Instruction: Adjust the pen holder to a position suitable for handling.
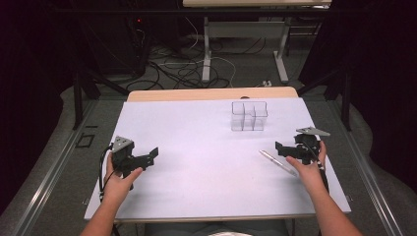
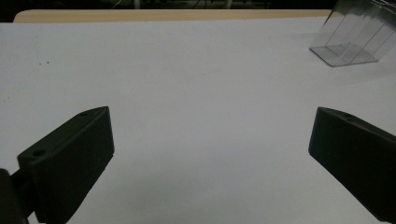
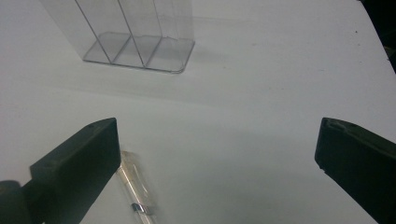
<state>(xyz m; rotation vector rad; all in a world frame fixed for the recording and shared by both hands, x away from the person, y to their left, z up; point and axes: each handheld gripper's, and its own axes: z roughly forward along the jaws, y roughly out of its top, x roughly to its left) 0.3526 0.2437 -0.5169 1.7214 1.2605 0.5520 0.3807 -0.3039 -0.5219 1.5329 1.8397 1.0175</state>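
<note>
Two grippers sit low over our white table (image 1: 196,162). Our left gripper (image 1: 147,156) is spread wide with nothing in it. Our right gripper (image 1: 285,147) is wide too. A clear pen (image 1: 278,162) lies just beside it, partly hidden by one jaw in the right gripper view. The clear divided box (image 1: 249,116) stands farther back, its top cut off there.

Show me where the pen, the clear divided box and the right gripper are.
pen (image 1: 278,162), high view, middle of its barrel
clear divided box (image 1: 249,116), high view, front wall
right gripper (image 1: 280,146), high view, between its open jaws
</note>
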